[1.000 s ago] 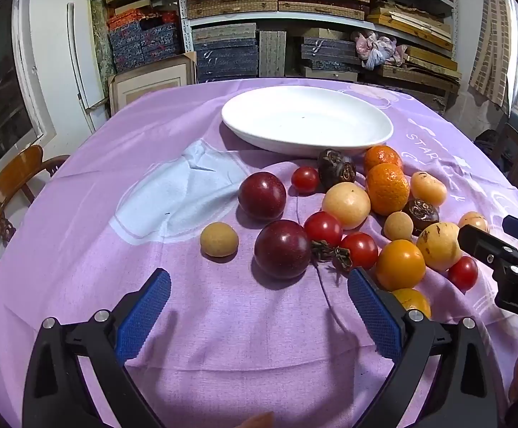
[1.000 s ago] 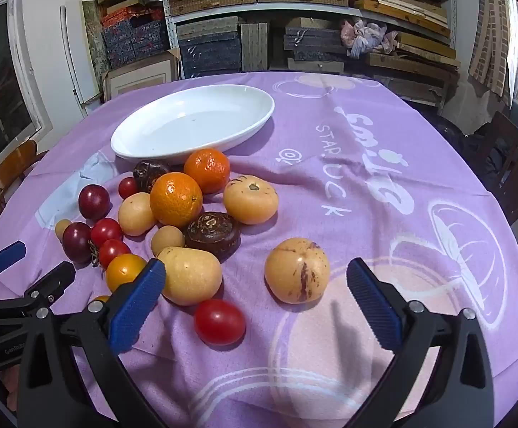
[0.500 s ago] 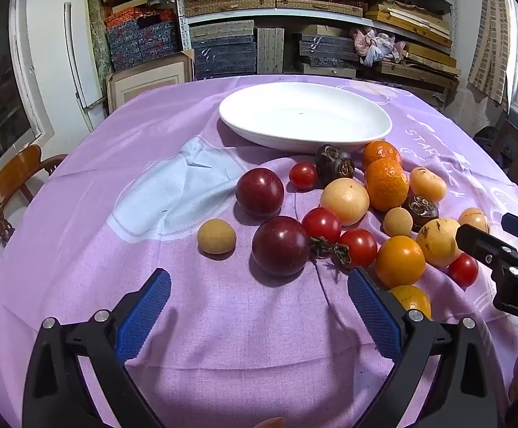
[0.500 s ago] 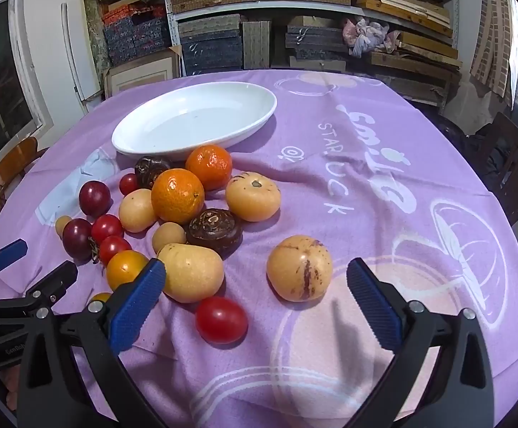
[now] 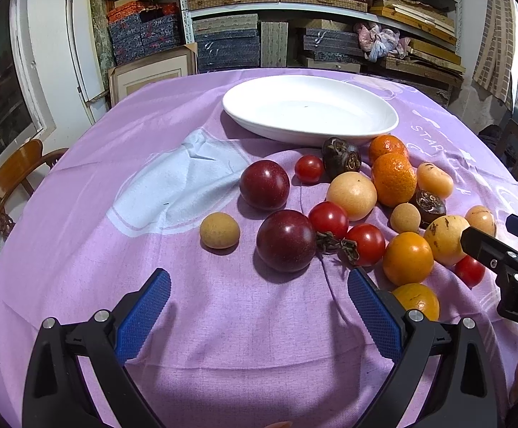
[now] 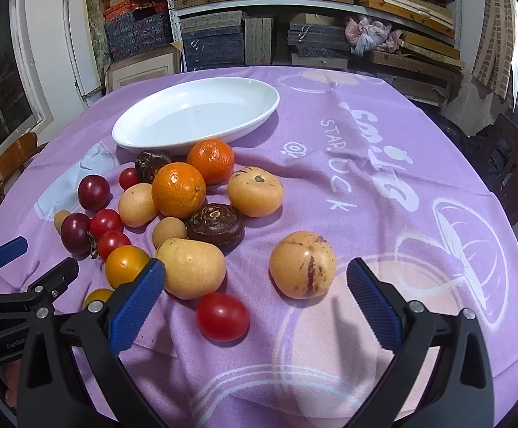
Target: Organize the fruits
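Both grippers, left (image 5: pixel 259 303) & right (image 6: pixel 251 292), spread wide, holding nothing. Fruit pile sits just beside white dish (image 6: pixel 151 135), nearer grippers.

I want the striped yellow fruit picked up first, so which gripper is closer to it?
Right. The right gripper is open with the striped yellow fruit just ahead, between its fingers. The left gripper sits across the fruit pile, facing a dark plum.

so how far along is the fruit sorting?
Nothing looks done: the white oval dish holds no fruit. Nothing in hand: left gripper and right gripper are both open, above the purple tablecloth. Left: the whole pile, including the tangerines, dark plums and cherry tomatoes.
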